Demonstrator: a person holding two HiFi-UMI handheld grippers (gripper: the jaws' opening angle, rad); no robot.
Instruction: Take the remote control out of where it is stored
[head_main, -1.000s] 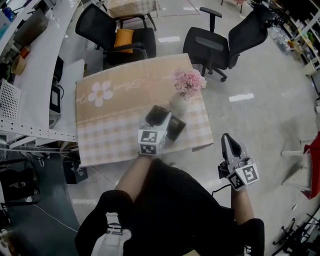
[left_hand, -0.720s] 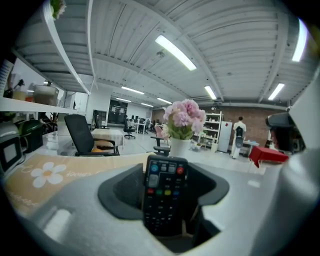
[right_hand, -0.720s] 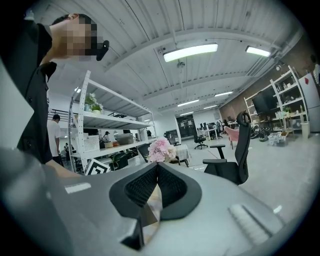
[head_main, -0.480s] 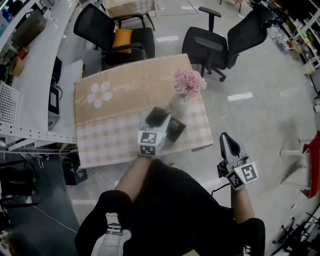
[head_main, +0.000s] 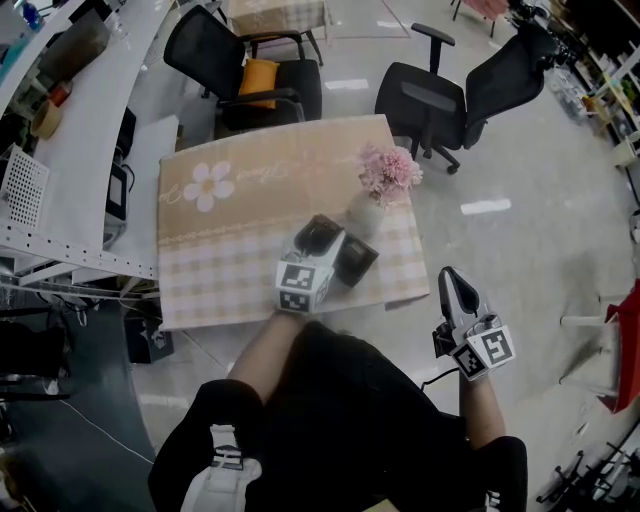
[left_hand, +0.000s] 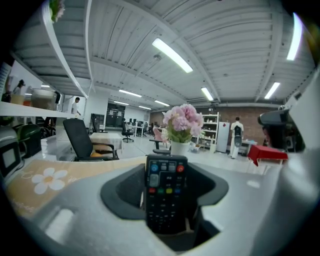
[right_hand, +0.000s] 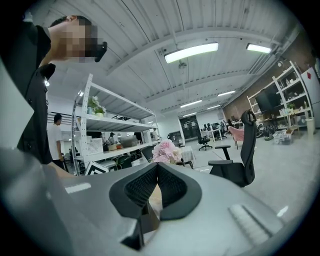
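Note:
A black remote control (left_hand: 166, 192) with coloured buttons stands on end, its face towards the left gripper view's camera. It is between the two dark pads (left_hand: 127, 187) of my left gripper (left_hand: 166, 175). The jaws stand wide and are closing, and a narrow gap shows on each side of the remote. In the head view my left gripper (head_main: 335, 245) is over the front right part of the table (head_main: 230, 240) and hides the remote and whatever it is stored in. My right gripper (head_main: 456, 292) hangs off the table's right side, shut and empty, its pads (right_hand: 158, 185) meeting.
A white vase of pink flowers (head_main: 388, 172) stands on the checked tablecloth just behind the left gripper. Two black office chairs (head_main: 245, 75) (head_main: 440, 95) are at the table's far side. A white desk (head_main: 70, 150) runs along the left.
The head view has shifted a little. Both grippers stay about where they were, the left at the table's front right, the right beside the person's thigh.

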